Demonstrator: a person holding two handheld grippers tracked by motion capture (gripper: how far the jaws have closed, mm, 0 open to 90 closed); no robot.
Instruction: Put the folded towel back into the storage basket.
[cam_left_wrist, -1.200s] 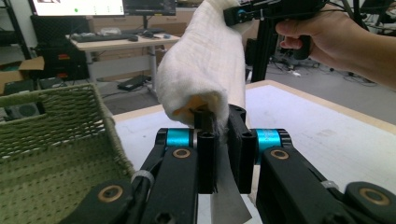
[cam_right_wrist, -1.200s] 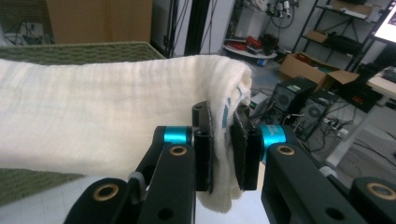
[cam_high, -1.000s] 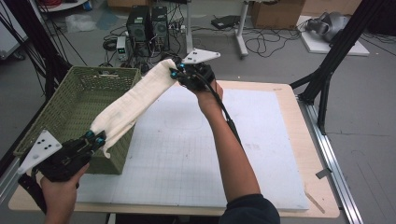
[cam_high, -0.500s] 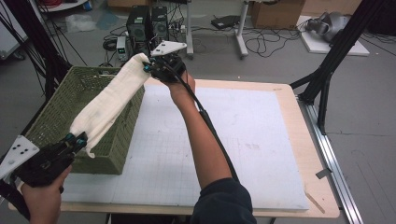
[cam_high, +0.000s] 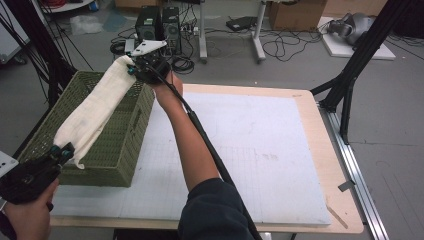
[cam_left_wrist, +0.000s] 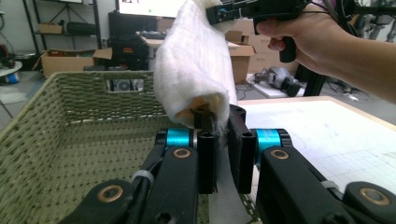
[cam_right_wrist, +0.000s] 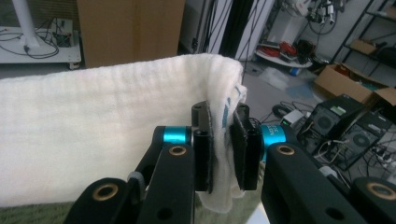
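The left gripper pinches one end of the towel and the right gripper pinches the other end. The towel stretches between them, above the basket on the counter

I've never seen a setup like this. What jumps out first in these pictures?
A cream towel stretched in the air above a green woven basket at the table's left edge. Each end is pinched by a hand-held black claw: the left claw near the person, the right claw over the basket's far end.
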